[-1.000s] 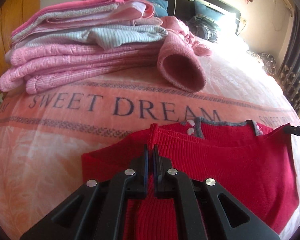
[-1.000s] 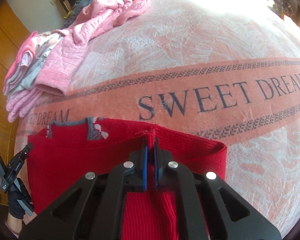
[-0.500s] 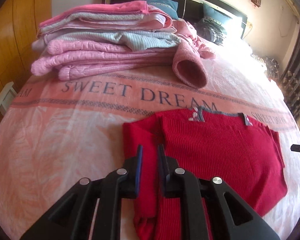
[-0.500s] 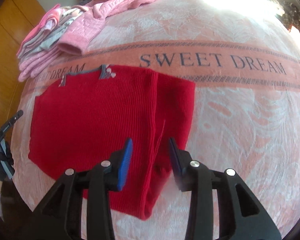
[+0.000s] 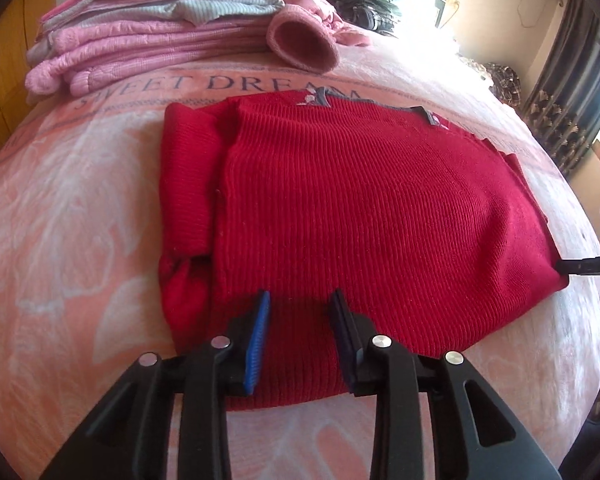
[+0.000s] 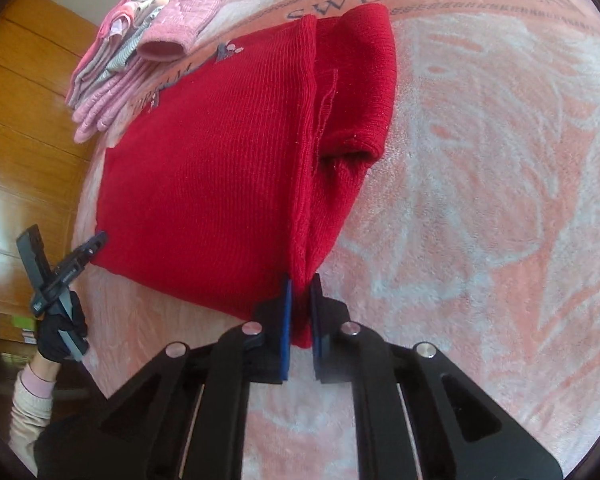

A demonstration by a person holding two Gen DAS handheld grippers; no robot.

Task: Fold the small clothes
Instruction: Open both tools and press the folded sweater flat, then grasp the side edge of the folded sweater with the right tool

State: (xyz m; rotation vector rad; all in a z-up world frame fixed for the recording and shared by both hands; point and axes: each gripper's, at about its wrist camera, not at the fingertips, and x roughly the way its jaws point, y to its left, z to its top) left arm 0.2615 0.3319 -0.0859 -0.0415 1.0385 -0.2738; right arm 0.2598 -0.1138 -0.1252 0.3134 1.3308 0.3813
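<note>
Both my tongs have dropped to the sweater's (image 5: pixel 359 208) near hem: left tongs (image 5: pixel 300 336) spread wide, right tongs (image 6: pixel 300 312) pinching its folded edge.

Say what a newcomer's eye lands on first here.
The bright red ribbed knit sweater spread flat mid-bed on the peach "SWEET DREAM" blanket. Its bottom corner sits between the right gripper fingers, while the left gripper hovers open at the hem. A stack of folded pink clothes sits behind.
</note>
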